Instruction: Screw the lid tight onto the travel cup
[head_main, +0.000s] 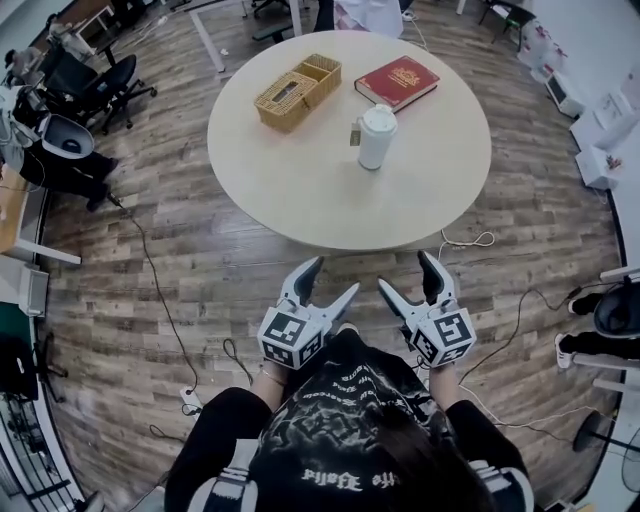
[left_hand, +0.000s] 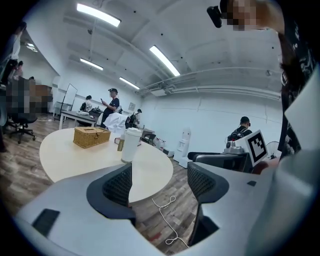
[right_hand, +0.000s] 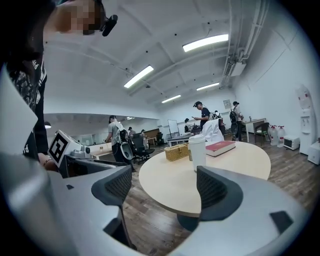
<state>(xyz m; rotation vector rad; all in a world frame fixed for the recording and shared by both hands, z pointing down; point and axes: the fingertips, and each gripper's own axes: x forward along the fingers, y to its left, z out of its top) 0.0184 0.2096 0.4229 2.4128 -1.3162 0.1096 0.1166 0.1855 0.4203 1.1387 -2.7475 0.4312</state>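
In the middle of the wood floor (head_main: 180, 250) stands a big round table (head_main: 300, 200). Near its close edge, not over it, the left gripper (head_main: 332, 276) and the right gripper (head_main: 405, 271) sit side by side. Both have their jaws wide apart with nothing in them. On the far side of the table lie a wicker basket (head_main: 298, 92) and a red book (head_main: 397, 82). The white travel cup (head_main: 376, 140) stands upright near the middle, in front of the book, well apart from both grippers. Its lid (head_main: 379, 115) sits on top.
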